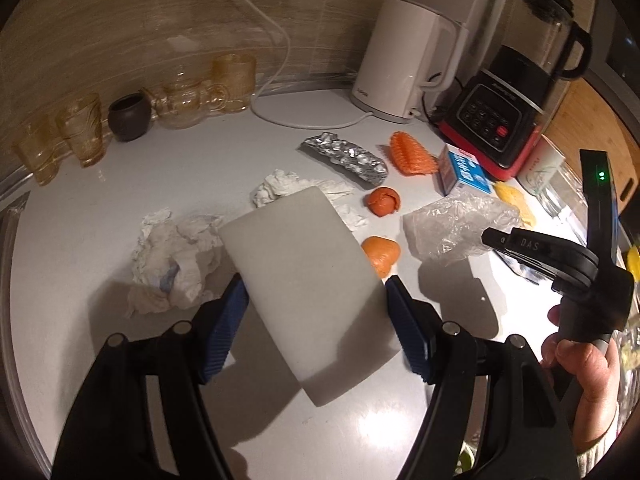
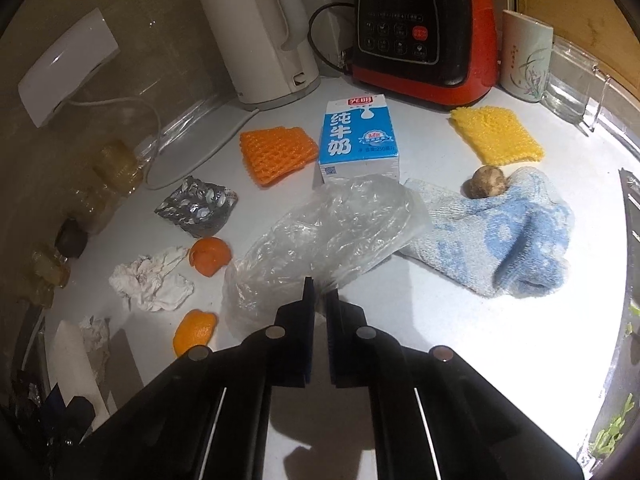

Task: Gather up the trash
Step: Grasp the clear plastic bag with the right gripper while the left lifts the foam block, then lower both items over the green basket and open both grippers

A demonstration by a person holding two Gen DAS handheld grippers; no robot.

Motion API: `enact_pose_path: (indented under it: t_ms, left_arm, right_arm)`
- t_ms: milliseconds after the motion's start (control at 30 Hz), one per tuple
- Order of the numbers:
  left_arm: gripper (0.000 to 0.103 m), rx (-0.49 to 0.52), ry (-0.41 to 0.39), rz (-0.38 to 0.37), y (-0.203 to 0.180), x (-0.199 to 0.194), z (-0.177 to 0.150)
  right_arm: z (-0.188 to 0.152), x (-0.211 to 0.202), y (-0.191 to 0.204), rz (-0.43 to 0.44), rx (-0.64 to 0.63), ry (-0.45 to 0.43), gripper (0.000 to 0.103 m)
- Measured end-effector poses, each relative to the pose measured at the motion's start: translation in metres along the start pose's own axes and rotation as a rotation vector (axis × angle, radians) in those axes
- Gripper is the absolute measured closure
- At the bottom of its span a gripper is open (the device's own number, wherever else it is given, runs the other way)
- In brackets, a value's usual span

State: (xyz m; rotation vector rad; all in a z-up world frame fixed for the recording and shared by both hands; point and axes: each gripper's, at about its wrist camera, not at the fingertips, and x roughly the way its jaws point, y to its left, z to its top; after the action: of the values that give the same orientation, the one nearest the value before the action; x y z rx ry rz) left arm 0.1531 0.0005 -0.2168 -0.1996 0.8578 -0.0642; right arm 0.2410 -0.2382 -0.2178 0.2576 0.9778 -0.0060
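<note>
My left gripper (image 1: pixel 314 284) is shut on a flat white foam board (image 1: pixel 304 276), held tilted above the white counter (image 1: pixel 92 208); the board also shows edge-on in the right wrist view (image 2: pixel 76 364). My right gripper (image 2: pixel 318 300) is shut on the near edge of a clear plastic bag (image 2: pixel 328 232), also seen in the left wrist view (image 1: pixel 456 224). Trash lies around: crumpled tissues (image 1: pixel 176 264) (image 2: pixel 150 280), orange peels (image 1: pixel 380 254) (image 2: pixel 210 256), foil (image 1: pixel 346 156) (image 2: pixel 196 206), orange foam net (image 2: pixel 276 154), yellow foam net (image 2: pixel 496 136), and a blue milk carton (image 2: pixel 358 138).
A white kettle (image 1: pixel 400 60), a red-black blender (image 2: pixel 424 36), a mug (image 2: pixel 524 56) and a glass container (image 2: pixel 572 92) stand at the back. Amber glasses (image 1: pixel 76 132), a glass teapot and a dark pot (image 1: pixel 128 116) line the wall. A blue towel (image 2: pixel 500 240) with a brown lump (image 2: pixel 486 182) lies right.
</note>
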Motion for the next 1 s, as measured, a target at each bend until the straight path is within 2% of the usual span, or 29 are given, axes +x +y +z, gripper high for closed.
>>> enact_pose_path:
  t_ms: [167,333,500,733,1000]
  left_arm:
    - [0.035,0.063,0.007,-0.065,-0.008,-0.017,-0.004]
    - [0.035,0.154,0.027,-0.127,-0.026,-0.038,-0.019]
    - [0.035,0.24,0.034,-0.13,-0.051,-0.058,-0.042]
    - [0.035,0.228,0.019,-0.104,-0.085,-0.091,-0.084]
    - [0.035,0.209,0.067,-0.098,-0.127,-0.109,-0.154]
  right_arm:
    - [-0.024,-0.05,-0.008,-0.023,-0.019,-0.048,0.097]
    - [-0.059,-0.098,-0.019,-0.058,-0.022,-0.059,0.097]
    - [-0.094,-0.139,-0.033,-0.074,-0.034,-0.053,0.097]
    - [-0.134,-0.182,-0.049,-0.045,-0.127,-0.045,0.097]
    - [-0.183,-0.218,-0.081,-0.012,-0.206,-0.017,0.097]
